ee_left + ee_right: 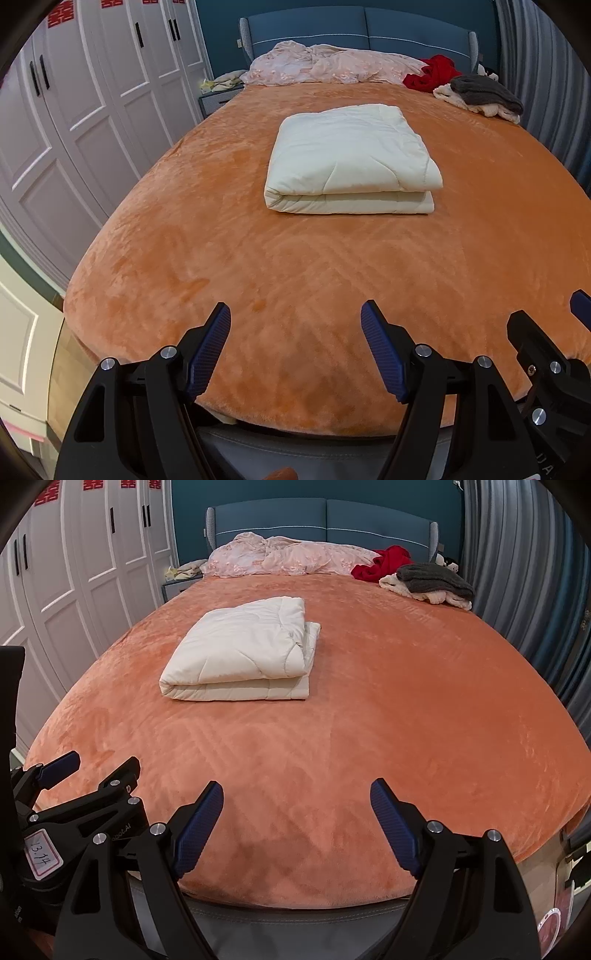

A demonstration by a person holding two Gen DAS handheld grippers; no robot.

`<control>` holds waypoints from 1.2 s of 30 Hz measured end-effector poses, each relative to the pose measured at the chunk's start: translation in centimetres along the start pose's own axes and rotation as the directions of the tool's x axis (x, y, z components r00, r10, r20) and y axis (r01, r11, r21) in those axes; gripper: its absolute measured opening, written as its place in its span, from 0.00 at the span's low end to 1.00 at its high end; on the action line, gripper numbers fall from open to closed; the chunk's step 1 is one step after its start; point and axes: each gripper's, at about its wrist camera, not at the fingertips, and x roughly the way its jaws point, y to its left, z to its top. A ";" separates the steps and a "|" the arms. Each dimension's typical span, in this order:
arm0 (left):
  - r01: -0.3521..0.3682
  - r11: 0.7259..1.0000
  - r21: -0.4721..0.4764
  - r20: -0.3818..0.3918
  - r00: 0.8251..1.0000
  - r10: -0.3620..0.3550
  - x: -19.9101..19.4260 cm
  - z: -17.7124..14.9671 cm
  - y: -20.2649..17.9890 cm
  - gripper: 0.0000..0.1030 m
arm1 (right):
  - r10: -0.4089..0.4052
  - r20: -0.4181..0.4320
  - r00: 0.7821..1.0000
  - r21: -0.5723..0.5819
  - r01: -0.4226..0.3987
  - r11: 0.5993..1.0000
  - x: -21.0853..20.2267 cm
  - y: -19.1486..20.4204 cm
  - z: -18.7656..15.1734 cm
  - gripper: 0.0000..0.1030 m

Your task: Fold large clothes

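Note:
A cream quilted comforter (351, 158) lies folded into a thick rectangle in the middle of the orange plush bed cover (258, 280); it also shows in the right wrist view (243, 650). My left gripper (295, 317) is open and empty, held over the foot of the bed, well short of the comforter. My right gripper (297, 795) is open and empty beside it, also over the foot edge. Each gripper shows at the edge of the other's view.
A pink crumpled duvet (325, 64) lies along the blue headboard (362, 31). Red cloth (432, 75) and a grey and cream pile (484, 96) sit at the far right. White wardrobe doors (85, 110) line the left; a grey curtain (543, 74) hangs right.

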 end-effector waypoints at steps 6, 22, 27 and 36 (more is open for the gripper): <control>-0.008 1.000 0.002 0.009 1.000 0.008 -0.3 -0.2 0.1 0.68 | 0.002 0.003 1.000 0.000 -0.002 1.000 -0.1 0.0 -0.1 0.77; -0.017 1.000 -0.003 0.022 1.000 0.017 -1.0 -0.2 0.6 0.68 | 0.000 0.009 1.000 -0.002 0.000 1.000 -0.5 0.3 -0.2 0.77; -0.019 1.000 -0.003 0.021 1.000 0.020 -0.9 -0.2 0.7 0.68 | -0.001 0.009 1.000 -0.003 0.001 1.000 -0.5 0.4 -0.2 0.77; -0.022 1.000 -0.005 0.025 0.999 0.022 -1.1 -0.2 0.9 0.68 | -0.001 0.012 1.000 -0.002 0.001 1.000 -0.6 0.5 -0.1 0.77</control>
